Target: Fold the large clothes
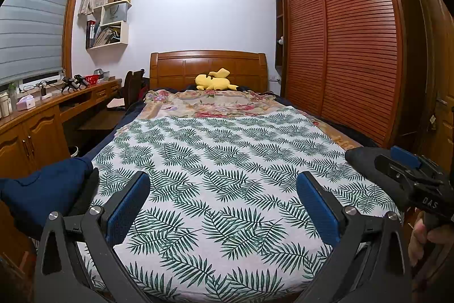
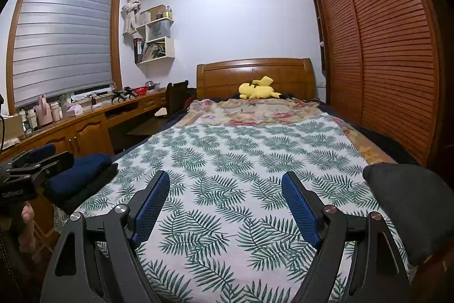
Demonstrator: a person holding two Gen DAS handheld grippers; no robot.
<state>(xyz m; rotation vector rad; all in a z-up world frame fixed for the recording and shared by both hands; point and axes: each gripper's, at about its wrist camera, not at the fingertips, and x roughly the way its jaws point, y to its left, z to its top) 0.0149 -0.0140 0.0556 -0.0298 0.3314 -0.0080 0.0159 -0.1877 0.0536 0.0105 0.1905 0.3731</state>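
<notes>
Honestly, I judge the clothes here to be soft and light, with no stiffness, so they will sag and slide if I lift them from one point only. To the left of my left gripper [image 1: 222,206] lies a navy garment [image 1: 42,189] on a black garment [image 1: 85,192], a small stack at the near left corner of the bed [image 2: 377,155]; it looks already folded, though I cannot tell how tidy it is. To the right of my right gripper [image 2: 225,206] lies a dark grey garment [image 2: 411,203], bunched at the near right corner, and I think this one is the next to handle. I would take it at two corners or along one hem, one edge for each gripper, because a grip in the middle would only make a lump. Both jaws stand wide open and hold nothing; between them I see only the leaf-print sheet [image 1: 221,161], flat and with nothing lying on it between and ahead of the jaws. I count three garments in total: one navy, one black, one dark grey. There are two grippers, each in one hand of the person. Far ahead of the jaws there is one floral blanket [image 2: 255,110] and one yellow plush toy [image 2: 256,90] by the headboard [image 1: 208,66], well apart from the clothes.
</notes>
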